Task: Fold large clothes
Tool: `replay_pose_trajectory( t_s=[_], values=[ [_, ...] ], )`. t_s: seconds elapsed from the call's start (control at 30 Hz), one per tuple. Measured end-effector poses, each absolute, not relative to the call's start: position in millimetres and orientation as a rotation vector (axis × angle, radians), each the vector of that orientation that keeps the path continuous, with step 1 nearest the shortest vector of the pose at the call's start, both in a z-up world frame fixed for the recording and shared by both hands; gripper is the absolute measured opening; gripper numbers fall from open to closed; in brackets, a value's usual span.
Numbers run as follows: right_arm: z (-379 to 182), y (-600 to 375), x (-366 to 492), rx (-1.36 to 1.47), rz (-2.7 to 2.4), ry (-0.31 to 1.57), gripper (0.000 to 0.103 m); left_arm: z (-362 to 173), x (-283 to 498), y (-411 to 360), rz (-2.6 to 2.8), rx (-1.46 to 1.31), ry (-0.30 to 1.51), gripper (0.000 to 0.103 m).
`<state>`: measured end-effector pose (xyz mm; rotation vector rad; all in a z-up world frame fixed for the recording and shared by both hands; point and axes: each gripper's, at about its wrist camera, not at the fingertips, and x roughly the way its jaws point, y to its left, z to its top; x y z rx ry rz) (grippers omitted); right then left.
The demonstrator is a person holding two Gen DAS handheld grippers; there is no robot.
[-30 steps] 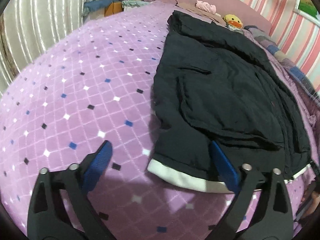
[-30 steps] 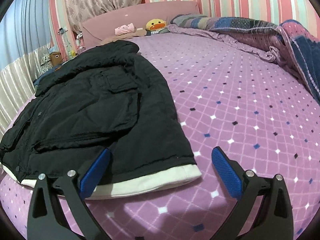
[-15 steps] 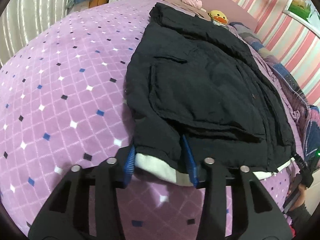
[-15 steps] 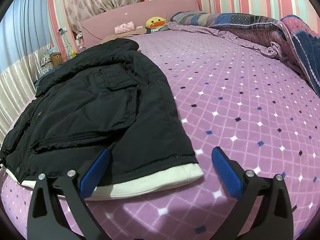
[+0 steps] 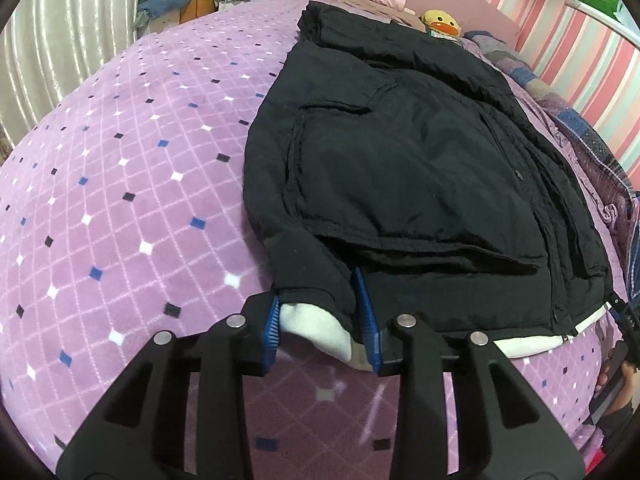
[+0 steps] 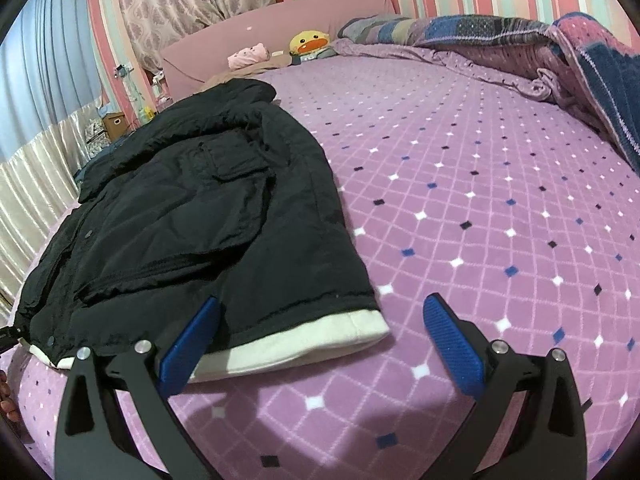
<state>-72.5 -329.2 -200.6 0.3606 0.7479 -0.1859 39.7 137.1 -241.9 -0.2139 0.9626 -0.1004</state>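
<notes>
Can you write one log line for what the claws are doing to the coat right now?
left claw: shut on coat hem corner | right claw: open, at other corner | coat: flat on bed

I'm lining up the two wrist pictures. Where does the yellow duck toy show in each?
Left wrist: the duck toy sits at the top, right of centre, beyond the black jacket.
Right wrist: the duck toy sits at the top, near the centre.
Shared landmark: the pink headboard behind it.
</notes>
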Motion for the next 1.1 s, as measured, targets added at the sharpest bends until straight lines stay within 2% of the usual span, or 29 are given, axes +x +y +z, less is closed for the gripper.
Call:
replay_pose_trajectory(
  t_s=[0.07,0.13,0.2,0.43,0.6,0.7,1.1],
  values=[
    [-203.3,-329.6,-70.8,0.371,-0.168,0.765,0.101,-242.9,41.6,137.3,-0.1,-0.217,0.964,0.033],
    [-203.0,-327.5,-69.4,0.362,-0.142,0.772,0.097,-243.4,42.4,136.8,-0.098,-0.208,0.962,0.033],
    [-202.3,-322.1,-67.1,0.333,-0.118,0.787,0.083,-244.1,46.0,130.3,-0.092,-0.198,0.96,0.033],
    [-204.7,-324.7,-62.1,0.341,-0.057,0.824,0.065,-244.3,45.8,128.1,-0.089,-0.194,0.959,0.034],
    [-202.6,-314.3,-60.1,0.335,0.005,0.827,0.032,-244.9,45.8,124.1,-0.085,-0.188,0.959,0.034],
    [-202.7,-313.7,-59.8,0.343,0.016,0.824,0.027,-244.7,44.4,120.0,-0.078,-0.18,0.957,0.033],
    [-202.3,-315.1,-60.7,0.335,0.015,0.828,0.026,-244.0,44.6,116.7,-0.074,-0.168,0.953,0.032]
  ],
)
